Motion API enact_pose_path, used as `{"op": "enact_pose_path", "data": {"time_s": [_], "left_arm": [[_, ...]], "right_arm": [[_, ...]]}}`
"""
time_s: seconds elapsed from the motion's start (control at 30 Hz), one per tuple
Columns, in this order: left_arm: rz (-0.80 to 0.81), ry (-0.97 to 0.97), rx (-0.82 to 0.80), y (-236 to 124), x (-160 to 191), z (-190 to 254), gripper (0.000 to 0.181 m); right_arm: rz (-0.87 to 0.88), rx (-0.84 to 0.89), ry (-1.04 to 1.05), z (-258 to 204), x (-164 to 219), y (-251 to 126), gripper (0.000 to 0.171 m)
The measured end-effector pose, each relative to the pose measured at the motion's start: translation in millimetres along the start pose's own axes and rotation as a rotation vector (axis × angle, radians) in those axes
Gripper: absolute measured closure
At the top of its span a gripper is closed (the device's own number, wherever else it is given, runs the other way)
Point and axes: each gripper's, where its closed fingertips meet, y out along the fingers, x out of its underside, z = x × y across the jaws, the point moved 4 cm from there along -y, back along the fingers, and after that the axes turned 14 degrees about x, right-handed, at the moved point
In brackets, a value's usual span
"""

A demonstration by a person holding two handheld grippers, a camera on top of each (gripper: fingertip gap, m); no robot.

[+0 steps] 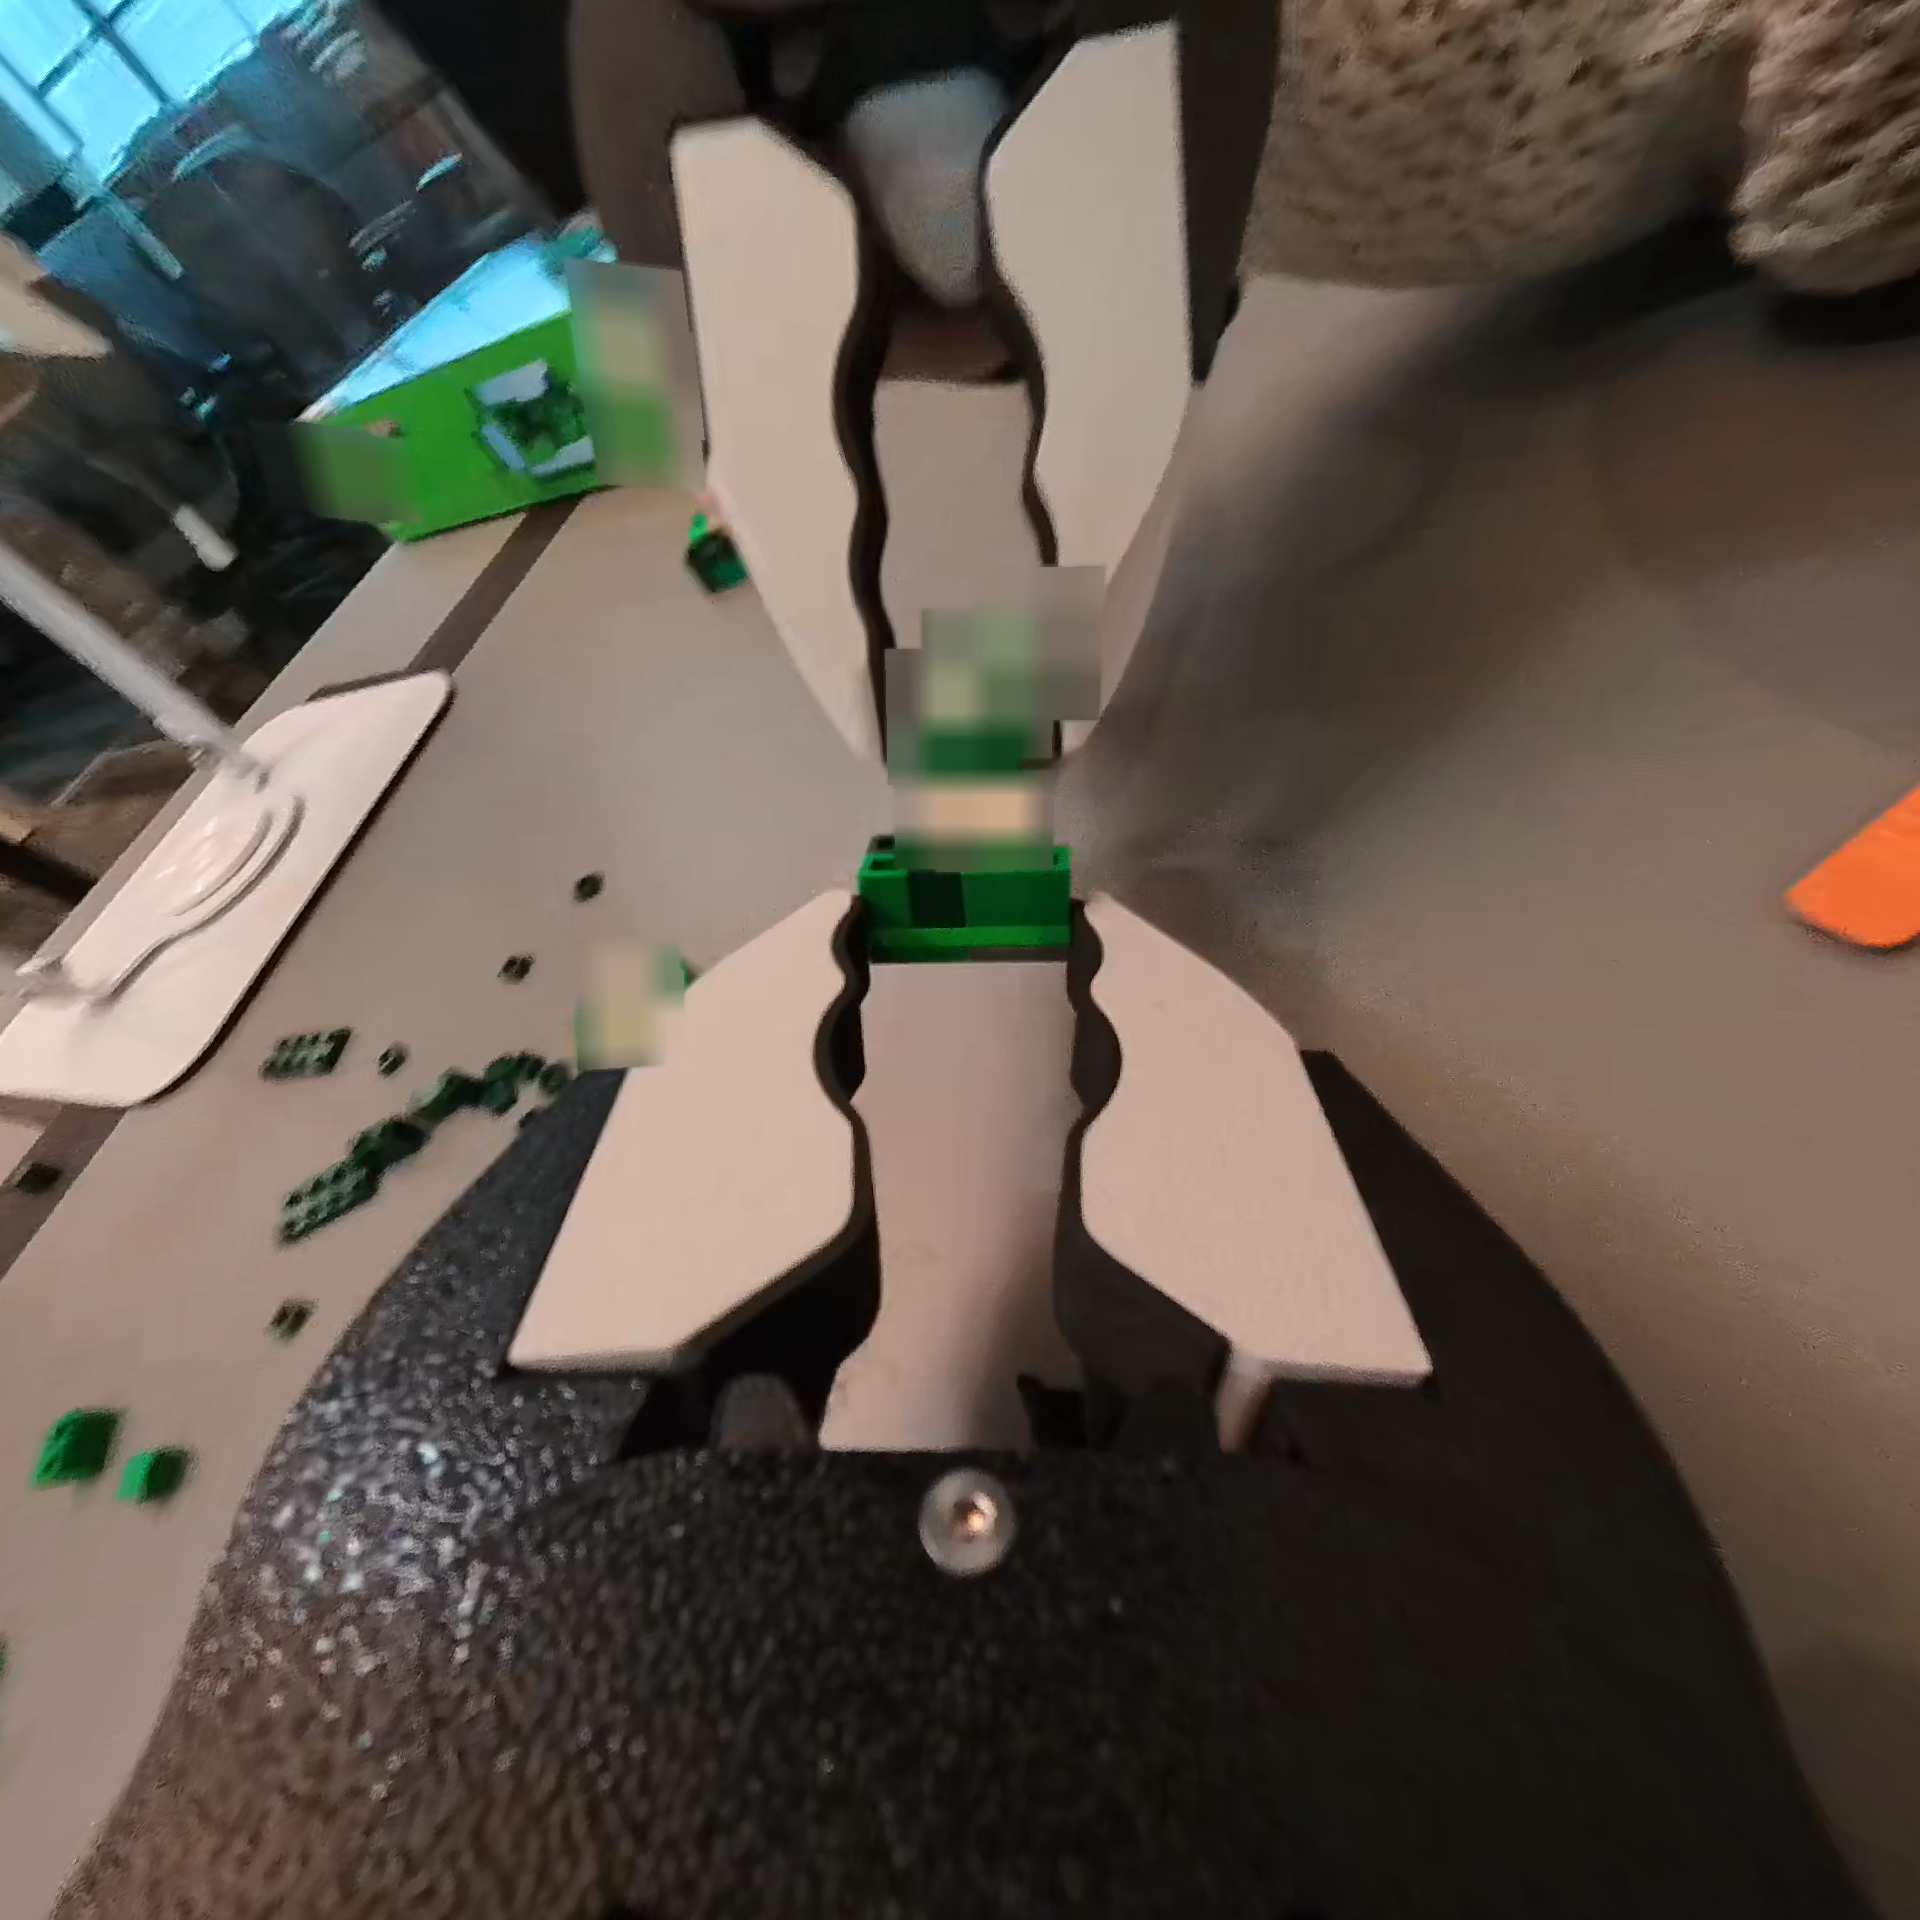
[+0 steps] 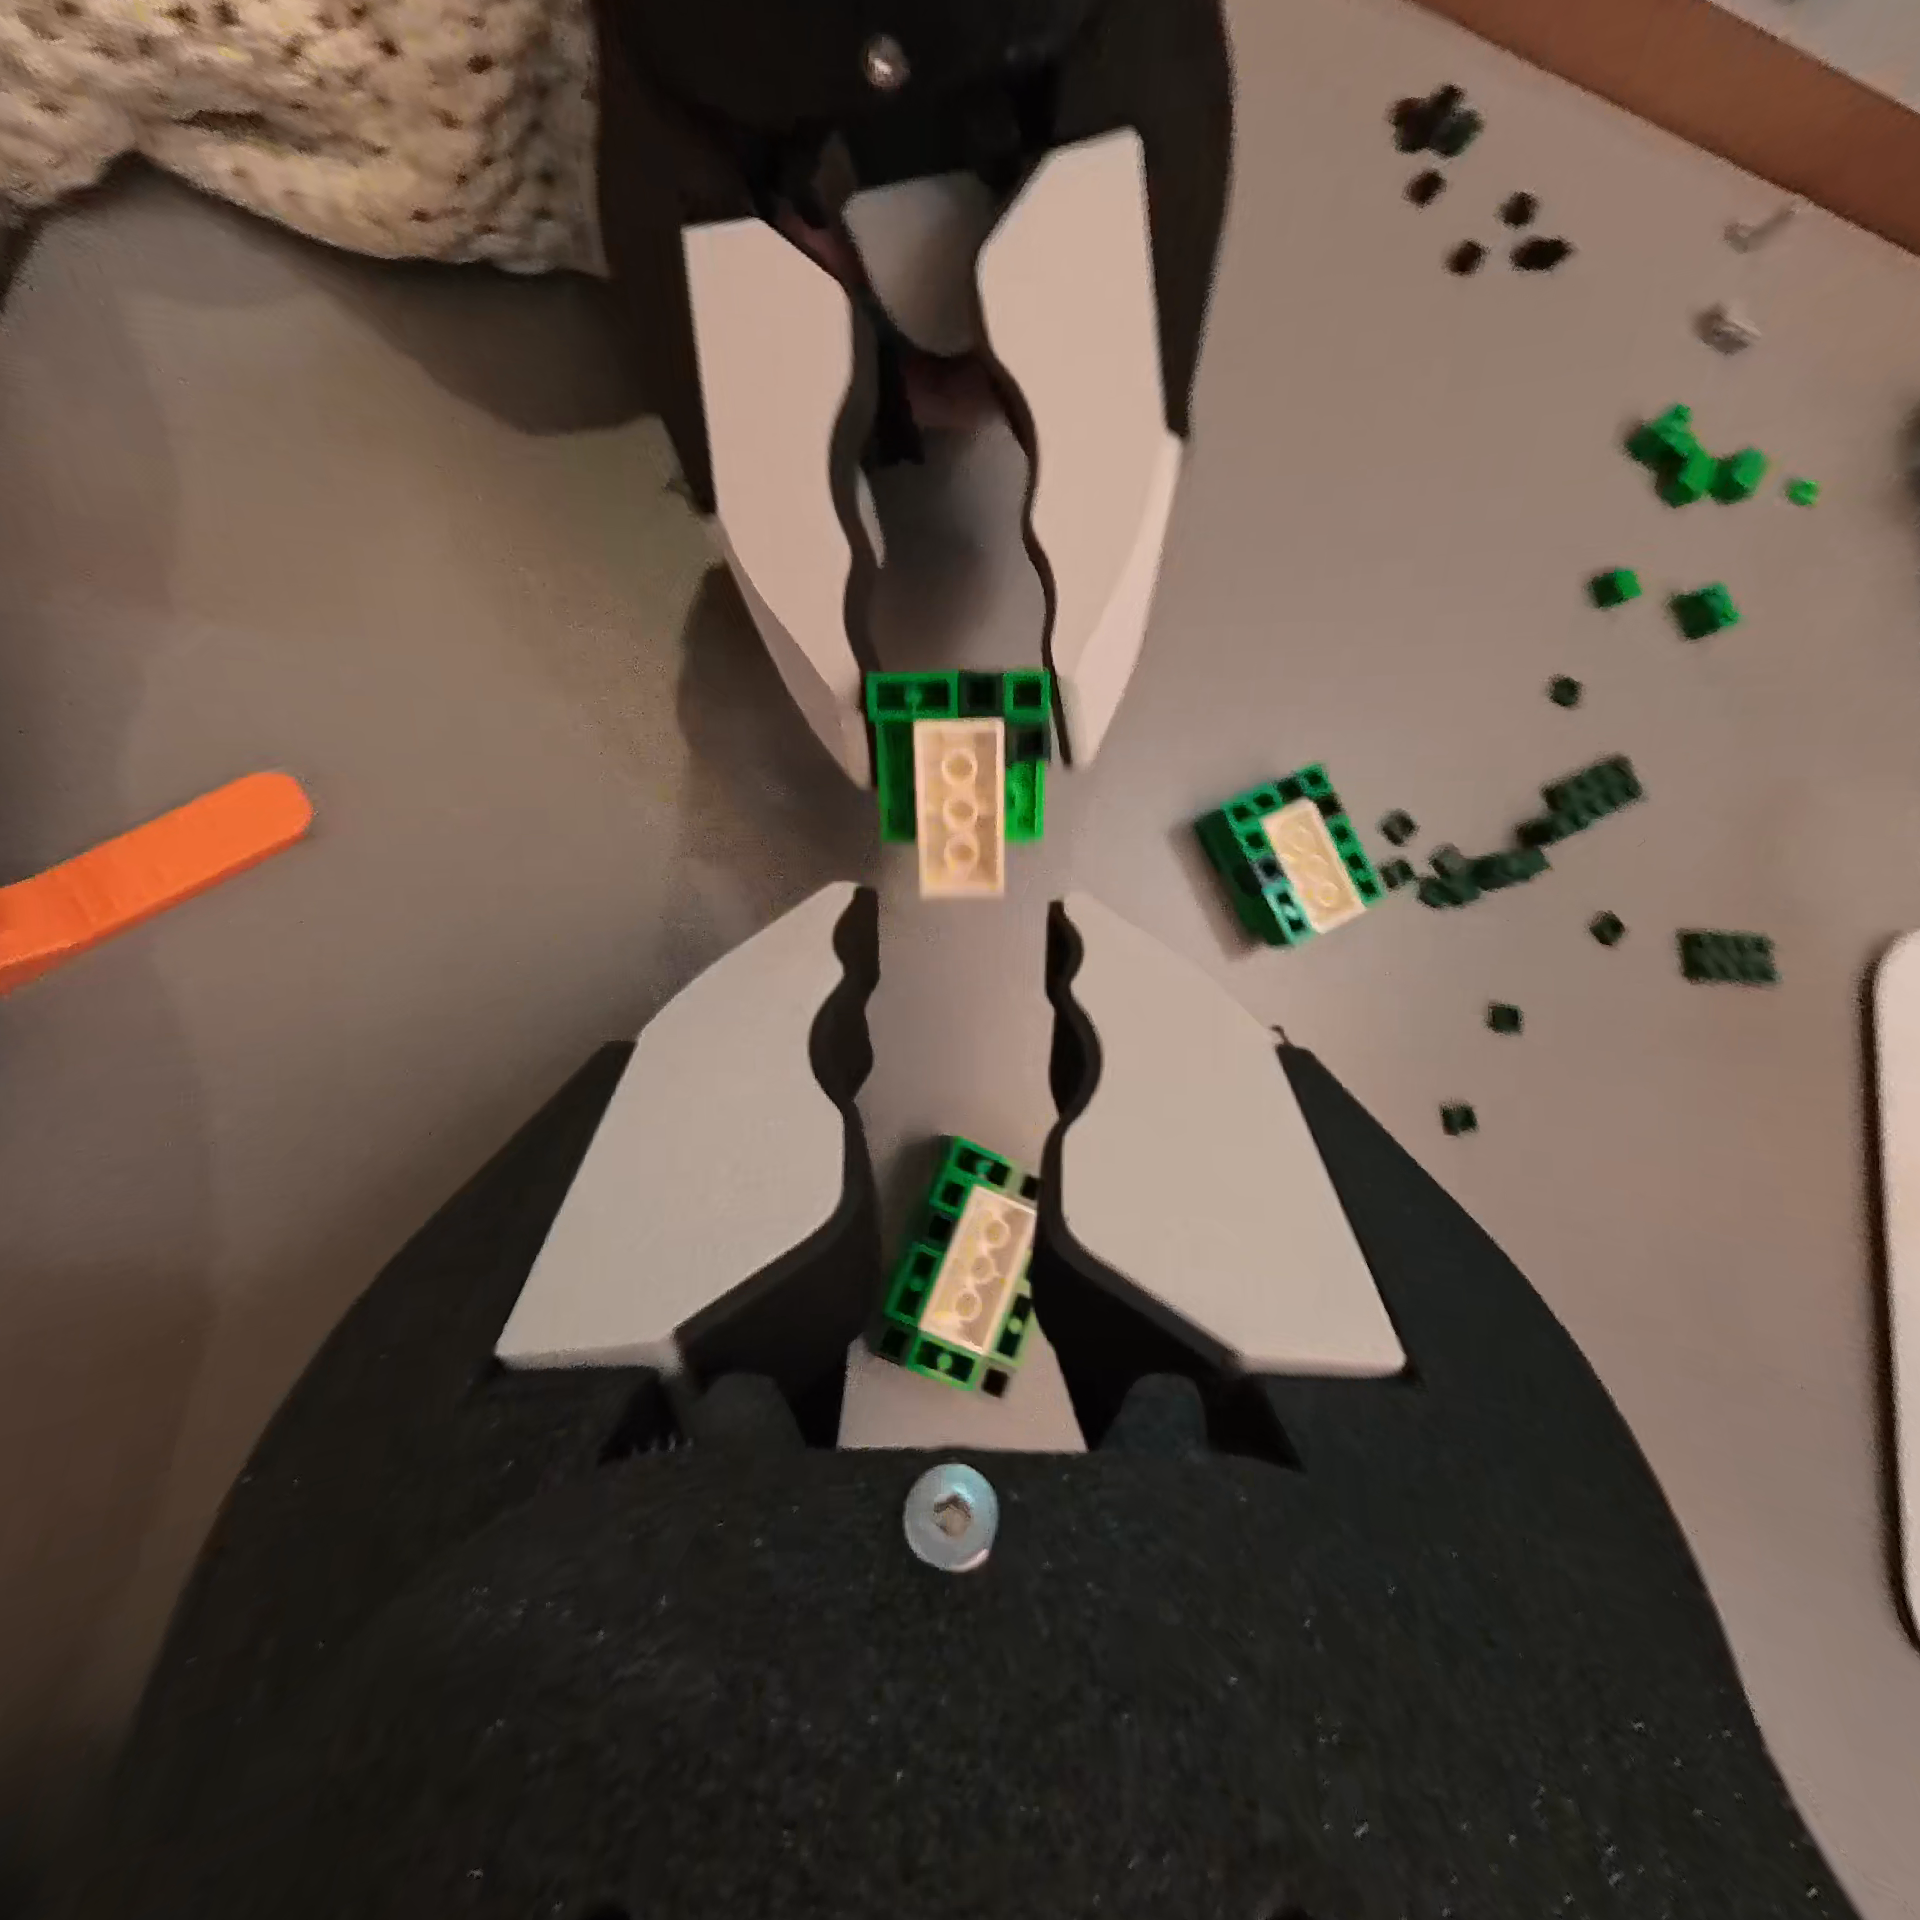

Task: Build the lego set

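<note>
My left gripper (image 1: 966, 920) is shut on a small green Lego assembly (image 1: 966, 914) and holds it above the grey table. In the right wrist view the left gripper (image 2: 961, 727) comes in from the top, and the assembly (image 2: 894, 769) has a white brick (image 2: 961, 805) set into it that sticks out toward me. My right gripper (image 2: 961, 899) faces it tip to tip. Its jaws stand apart, wider than the brick, right at the brick's free end. In the left wrist view the right gripper (image 1: 977, 743) comes from the top, and a mosaic patch hides the contact.
Two more green-and-white assemblies lie on the table (image 2: 416, 520): one under my right gripper (image 2: 961, 1262), one to the right (image 2: 1294, 852). Loose green pieces (image 2: 1683, 468) are scattered right. An orange separator tool (image 2: 156, 862) lies left. A white pad (image 1: 208, 894) and a green box (image 1: 457, 436) stand farther off.
</note>
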Motion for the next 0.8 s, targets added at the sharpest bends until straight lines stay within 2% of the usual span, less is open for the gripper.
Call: {"op": "enact_pose_path", "data": {"time_s": [0.1, 0.23, 0.3, 0.4, 0.47, 0.63, 0.7, 0.8], "left_arm": [[-0.038, -0.030, -0.115, -20, 15, -17, 0.145], [0.014, -0.070, -0.212, -49, 26, -30, 0.145], [0.025, -0.078, -0.248, -60, 31, -34, 0.145], [0.041, -0.098, -0.270, -70, 35, -36, 0.145], [0.051, -0.110, -0.272, -73, 37, -36, 0.145], [0.100, -0.091, -0.217, -65, 30, -27, 0.145], [0.097, -0.061, -0.241, -64, 28, -28, 0.145], [0.135, -0.050, -0.291, -69, 23, -31, 0.145]], "right_arm": [[0.030, 0.198, 0.084, 26, 12, -3, 0.138], [0.117, 0.523, 0.251, 70, 43, -11, 0.141], [0.174, 0.618, 0.355, 83, 58, -15, 0.142], [0.197, 0.599, 0.474, 87, 68, -11, 0.142], [0.198, 0.561, 0.481, 87, 65, -7, 0.143], [0.157, 0.460, 0.390, 98, 47, 10, 0.144], [0.186, 0.433, 0.351, 108, 34, 17, 0.152], [0.146, 0.345, 0.276, 125, 16, 40, 0.154]]}}
